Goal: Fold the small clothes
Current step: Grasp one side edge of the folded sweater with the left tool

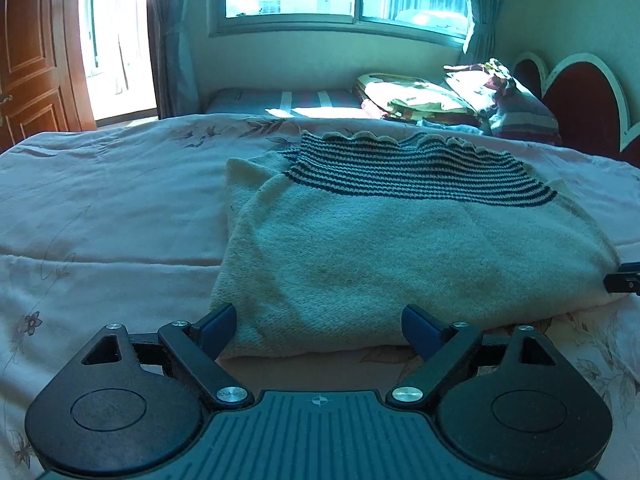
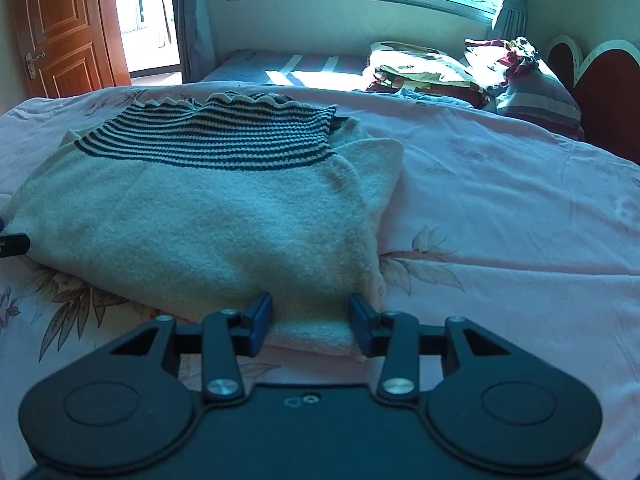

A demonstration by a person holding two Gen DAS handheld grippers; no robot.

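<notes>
A small cream knitted sweater [image 1: 384, 248] with a dark striped band at its far end lies folded on the pink floral bedsheet [image 1: 100, 200]. My left gripper [image 1: 319, 326] is open, its blue pads astride the sweater's near left corner. In the right wrist view the same sweater [image 2: 200, 216] lies ahead and to the left. My right gripper [image 2: 311, 320] is open, its pads either side of the sweater's near right corner. Each gripper's tip shows at the edge of the other's view.
Folded blankets and pillows [image 1: 460, 96] are piled at the head of the bed by a red and white headboard [image 1: 580, 92]. A second mattress [image 2: 288, 68] lies under the window. A wooden door [image 2: 64, 28] stands at the far left.
</notes>
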